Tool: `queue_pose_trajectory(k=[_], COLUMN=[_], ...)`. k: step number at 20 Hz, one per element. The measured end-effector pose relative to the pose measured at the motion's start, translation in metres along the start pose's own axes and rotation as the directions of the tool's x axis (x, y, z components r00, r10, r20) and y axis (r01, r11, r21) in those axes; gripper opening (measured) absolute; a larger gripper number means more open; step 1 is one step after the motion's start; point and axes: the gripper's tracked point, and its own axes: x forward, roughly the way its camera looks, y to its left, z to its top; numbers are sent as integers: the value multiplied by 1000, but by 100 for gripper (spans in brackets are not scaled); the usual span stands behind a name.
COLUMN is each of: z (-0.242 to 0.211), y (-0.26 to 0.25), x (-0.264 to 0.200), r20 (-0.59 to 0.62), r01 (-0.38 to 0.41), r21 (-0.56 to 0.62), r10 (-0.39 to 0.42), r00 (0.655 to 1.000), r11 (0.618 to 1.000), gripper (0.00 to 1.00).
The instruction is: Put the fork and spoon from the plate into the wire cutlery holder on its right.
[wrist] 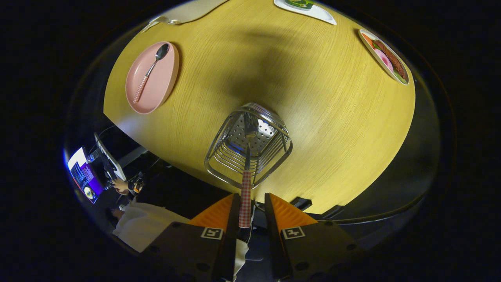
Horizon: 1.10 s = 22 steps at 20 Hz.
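The gripper [251, 207] looks down at the round yellow table [336, 117]. Between its 2 orange fingers [219, 213] is the fork [245, 196], by its red checked handle. The handle lies against the left finger, and there is a gap on the right side — so the jaws look a little open, not squeezing. The metal end of the fork is already down inside the wire cutlery holder [249, 145], just ahead of the fingers.

The spoon [150, 72] lies on the pink plate [162, 92], far off to the left of the holder. It looks light, stiff and thin. The shiny bowl end is probably slippery — the checked handle looks like the best place to grab. It lies flat, so the fingers must come down low on both sides of it.
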Motion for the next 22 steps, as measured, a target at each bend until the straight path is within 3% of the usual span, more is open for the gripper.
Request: queue_pose_trajectory(k=[6, 10, 13, 17, 22], z=[1, -4, -5, -8, 11], y=[12, 28, 45, 70, 96], x=[-24, -47, -65, -85, -114], r20=[143, 282, 421, 534, 719], r01=[-48, -92, -151, -234, -274], r21=[0, 10, 57, 98, 147], r10=[48, 86, 113, 147, 87], r00=[989, 956, 900, 833, 689], r11=[999, 996, 987, 967, 951], gripper=[64, 91, 99, 100, 99])
